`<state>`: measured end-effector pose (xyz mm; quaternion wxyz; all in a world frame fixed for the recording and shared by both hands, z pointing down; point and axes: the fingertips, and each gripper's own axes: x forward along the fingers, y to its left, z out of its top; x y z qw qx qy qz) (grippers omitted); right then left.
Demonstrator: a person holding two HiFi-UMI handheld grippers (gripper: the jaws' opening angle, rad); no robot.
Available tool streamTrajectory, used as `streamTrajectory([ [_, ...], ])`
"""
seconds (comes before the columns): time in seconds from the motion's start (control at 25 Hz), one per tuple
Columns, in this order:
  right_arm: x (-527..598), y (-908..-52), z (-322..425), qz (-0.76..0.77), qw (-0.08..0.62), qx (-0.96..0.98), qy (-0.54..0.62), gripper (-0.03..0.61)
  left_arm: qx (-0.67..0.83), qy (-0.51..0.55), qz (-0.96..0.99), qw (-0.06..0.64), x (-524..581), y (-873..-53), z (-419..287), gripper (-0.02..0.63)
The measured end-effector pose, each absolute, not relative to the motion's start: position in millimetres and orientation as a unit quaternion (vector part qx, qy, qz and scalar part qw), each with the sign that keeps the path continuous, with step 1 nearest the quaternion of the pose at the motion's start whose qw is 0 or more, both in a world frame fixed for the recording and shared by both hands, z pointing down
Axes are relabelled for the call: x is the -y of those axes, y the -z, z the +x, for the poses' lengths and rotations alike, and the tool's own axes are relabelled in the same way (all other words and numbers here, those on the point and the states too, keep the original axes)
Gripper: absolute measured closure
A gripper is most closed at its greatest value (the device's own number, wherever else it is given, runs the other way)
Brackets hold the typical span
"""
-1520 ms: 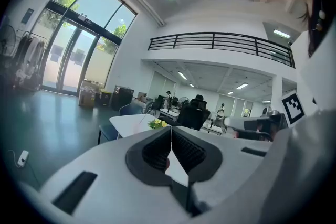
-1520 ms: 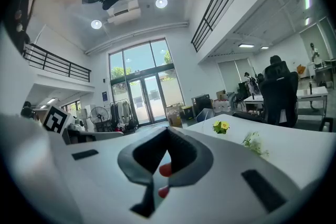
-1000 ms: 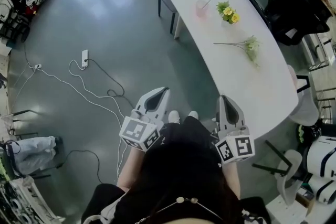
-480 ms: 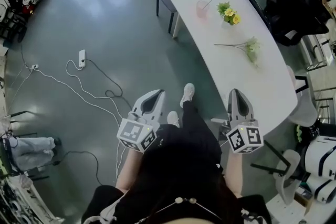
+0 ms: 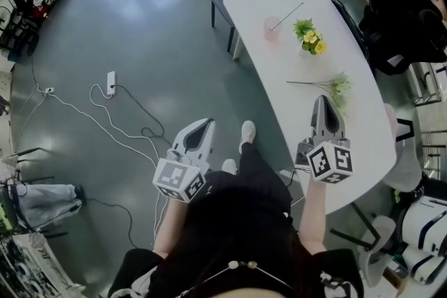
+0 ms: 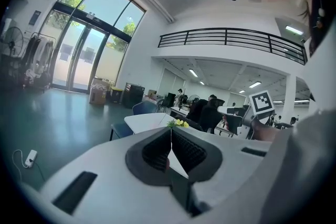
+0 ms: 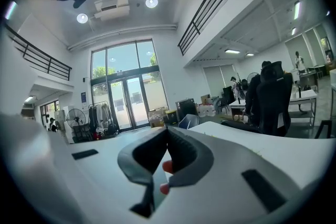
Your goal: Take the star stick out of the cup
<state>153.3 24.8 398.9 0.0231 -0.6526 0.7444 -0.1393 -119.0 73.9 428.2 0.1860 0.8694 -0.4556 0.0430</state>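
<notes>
In the head view, the cup [image 5: 270, 28] stands near the 12 o'clock end of the white table [image 5: 360, 123]. The star stick [image 5: 289, 11] sits in it, leaning toward 2 o'clock, well apart from both grippers. The right gripper [image 5: 323, 102] hovers over the table at 5 o'clock from the cup, and the left gripper [image 5: 207, 123] hangs over the floor [image 5: 140, 24] at 7 o'clock. In the left gripper view, the jaws meet tip to tip with nothing between them, and yellow flowers [image 6: 179, 123] show just above at 12 o'clock. In the right gripper view, the jaws are likewise pressed together and empty.
</notes>
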Motion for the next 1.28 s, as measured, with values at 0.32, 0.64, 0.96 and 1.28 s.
streamTrajectory([
  [0.32, 111, -423, 158, -0.617, 0.009, -0.772, 0.154, 0.574, 0.447, -0.049, 0.874, 0.182, 20, -421, -81, 0.606],
  [0.64, 208, -481, 166, -0.593, -0.042, -0.777, 0.205, 0.574, 0.467, -0.059, 0.861, 0.194, 61, -422, -64, 0.606],
  [0.96, 268, -553, 165, -0.588, -0.06, -0.747, 0.303, 0.574, 0.477, -0.073, 0.853, 0.201, 88, -430, -68, 0.606],
  [1.28, 297, -604, 145, -0.561, -0.135, -0.743, 0.339, 0.439, 0.448, -0.068, 0.872, 0.185, 128, -424, -68, 0.606],
])
